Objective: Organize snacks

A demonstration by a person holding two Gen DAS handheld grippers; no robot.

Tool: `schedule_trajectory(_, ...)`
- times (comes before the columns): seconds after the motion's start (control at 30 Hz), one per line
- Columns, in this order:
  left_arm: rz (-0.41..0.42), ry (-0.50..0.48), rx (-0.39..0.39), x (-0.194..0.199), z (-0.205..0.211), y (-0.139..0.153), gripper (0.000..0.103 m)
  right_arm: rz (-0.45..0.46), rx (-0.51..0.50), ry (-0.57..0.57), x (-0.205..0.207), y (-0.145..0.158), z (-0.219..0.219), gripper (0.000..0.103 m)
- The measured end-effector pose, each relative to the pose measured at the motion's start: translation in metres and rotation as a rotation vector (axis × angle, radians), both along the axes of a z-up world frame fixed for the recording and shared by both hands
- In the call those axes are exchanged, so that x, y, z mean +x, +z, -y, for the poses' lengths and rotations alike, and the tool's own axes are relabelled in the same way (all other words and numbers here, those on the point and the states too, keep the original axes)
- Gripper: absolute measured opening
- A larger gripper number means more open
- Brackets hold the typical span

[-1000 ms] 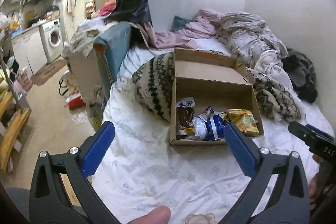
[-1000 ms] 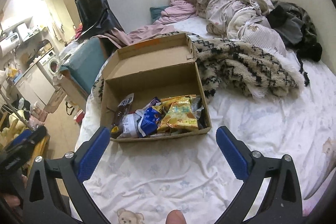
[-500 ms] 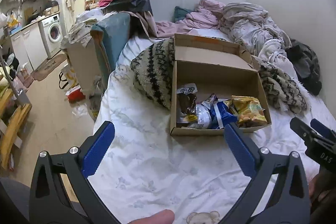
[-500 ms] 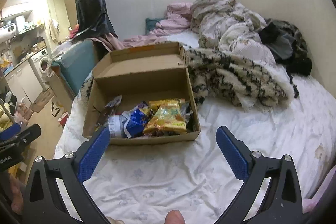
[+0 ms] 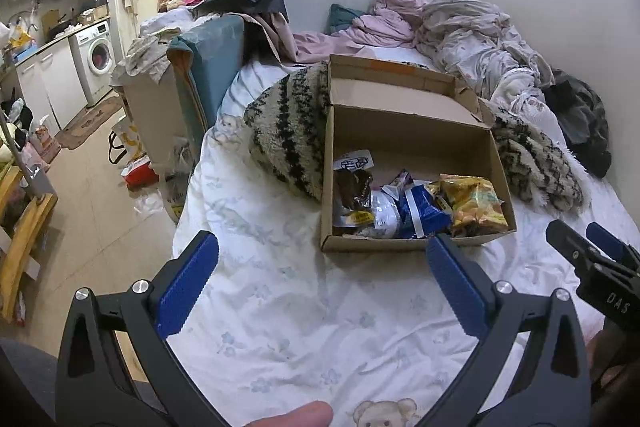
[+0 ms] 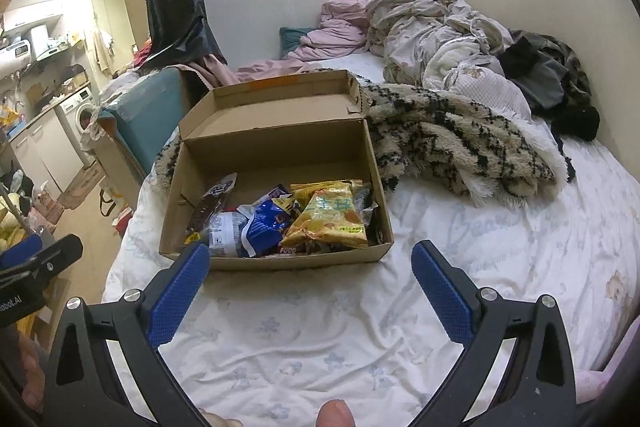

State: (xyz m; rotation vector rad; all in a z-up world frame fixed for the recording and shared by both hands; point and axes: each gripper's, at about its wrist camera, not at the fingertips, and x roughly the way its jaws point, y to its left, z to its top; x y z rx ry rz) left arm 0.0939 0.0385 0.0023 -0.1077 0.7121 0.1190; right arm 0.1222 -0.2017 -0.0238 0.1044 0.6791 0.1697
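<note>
An open cardboard box [image 5: 408, 143] [image 6: 276, 151] lies on the white bed sheet with its lid folded back. Inside it sit several snack packs: a yellow chip bag [image 5: 472, 203] [image 6: 332, 219], a blue pack [image 5: 420, 213] [image 6: 264, 225] and a brown chocolate pack [image 5: 354, 183] [image 6: 210, 205]. My left gripper [image 5: 320, 269] hovers open above the sheet, short of the box's front edge, with nothing in it. My right gripper [image 6: 310, 273] is also open and holds nothing, just in front of the box.
A black-and-cream fuzzy blanket [image 6: 452, 143] lies behind and beside the box. Crumpled bedding and clothes [image 6: 440, 43] pile up at the back right. The bed's left edge drops to a floor [image 5: 92, 195] with bags, a teal cushion [image 5: 212, 67] and a washing machine [image 5: 98, 59].
Both grippers have tilted and the box now sits lower and nearer in both views. Both grippers stay open with nothing in them, and the snacks have not moved.
</note>
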Motion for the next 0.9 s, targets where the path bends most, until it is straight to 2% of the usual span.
schedule_trajectory(0.9,0.003,-0.005,0.004,-0.0001,0.0011,0.0019,0.103,-0.005,0.008,-0.003,0.0007,-0.0004,0.0034,0.103)
